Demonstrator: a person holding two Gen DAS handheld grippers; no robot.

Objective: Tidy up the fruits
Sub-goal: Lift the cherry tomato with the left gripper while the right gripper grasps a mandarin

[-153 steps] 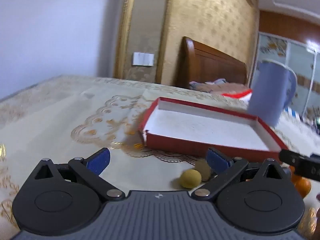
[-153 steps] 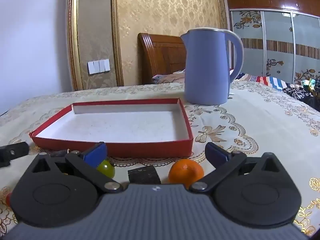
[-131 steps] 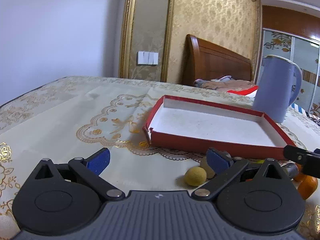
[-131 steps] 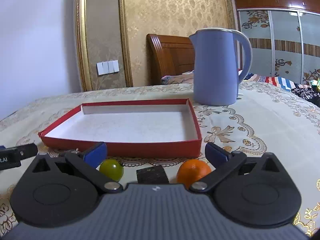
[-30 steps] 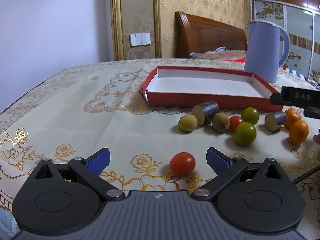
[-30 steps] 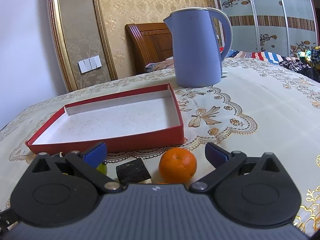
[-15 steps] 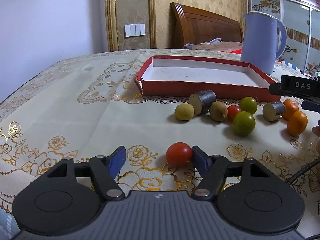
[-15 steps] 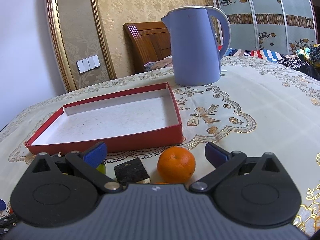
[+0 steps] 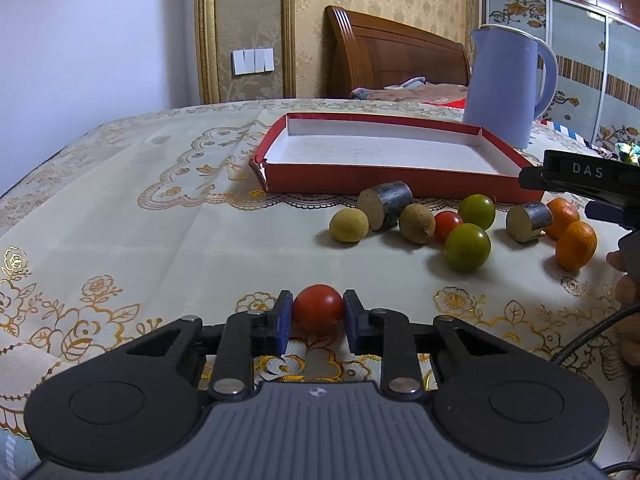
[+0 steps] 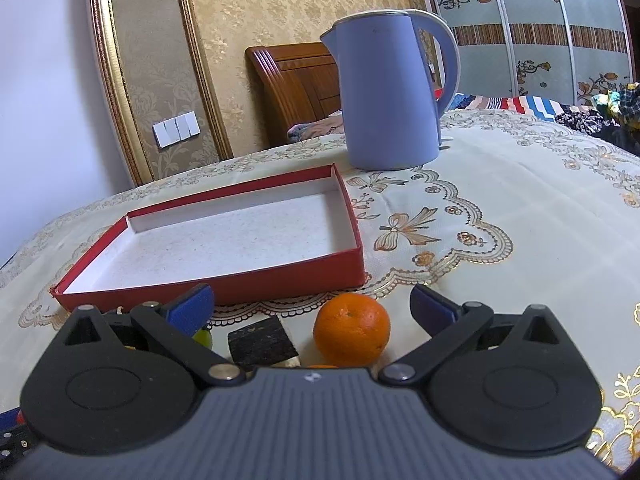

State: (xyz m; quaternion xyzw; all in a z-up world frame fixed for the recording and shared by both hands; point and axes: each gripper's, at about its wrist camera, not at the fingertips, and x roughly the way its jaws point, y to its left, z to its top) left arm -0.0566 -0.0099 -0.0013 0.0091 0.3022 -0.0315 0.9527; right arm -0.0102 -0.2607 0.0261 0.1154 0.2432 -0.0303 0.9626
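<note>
Cream embroidered cloth covers the desk (image 9: 120, 208). Far centre sits an empty red tray (image 9: 384, 182), with a blue kettle (image 9: 504, 84) beyond its right corner. Loose fruit lies along the tray's near wall. Right gripper (image 10: 312, 304) has its fingers spread wide, an orange (image 10: 351, 329) on the desk between them, untouched. Left gripper (image 9: 316, 314) has its fingers pinching a red tomato (image 9: 318, 307) at the near centre.

White letters "DAS" stand on the black body of the right gripper (image 9: 586, 178) at the left-wrist view's right edge; no other text is legible.
</note>
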